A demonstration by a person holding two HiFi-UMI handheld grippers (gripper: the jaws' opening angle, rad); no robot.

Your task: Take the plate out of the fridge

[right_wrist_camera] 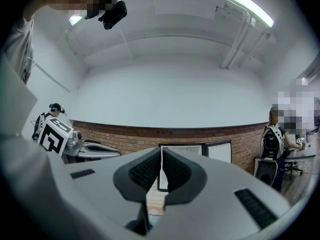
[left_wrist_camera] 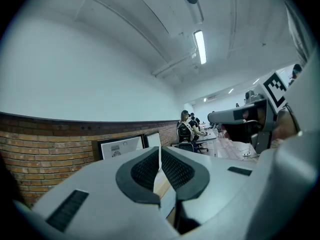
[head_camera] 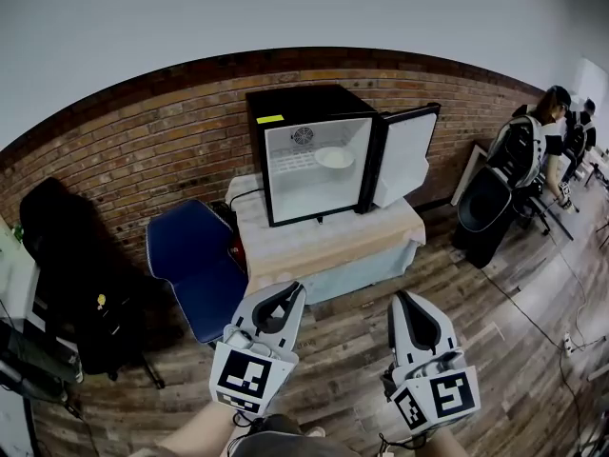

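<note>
A small black fridge [head_camera: 314,150] stands on a cloth-covered table [head_camera: 328,241] against the brick wall, its door [head_camera: 407,156] swung open to the right. Inside, a white plate [head_camera: 334,158] rests on the wire shelf at the right. Both grippers are held low and well short of the table. My left gripper [head_camera: 294,288] is shut with nothing between its jaws, and so is my right gripper [head_camera: 400,298]. In the left gripper view the closed pads [left_wrist_camera: 150,169] point toward the fridge [left_wrist_camera: 120,146]; the right gripper view shows its closed pads [right_wrist_camera: 147,171] in front of the fridge [right_wrist_camera: 192,151].
A blue chair [head_camera: 195,265] stands left of the table, with dark bags [head_camera: 76,274] beyond it. At the right, a black bin [head_camera: 483,212] and seated people [head_camera: 538,150] at desks. Cables run over the wooden floor [head_camera: 533,312] there.
</note>
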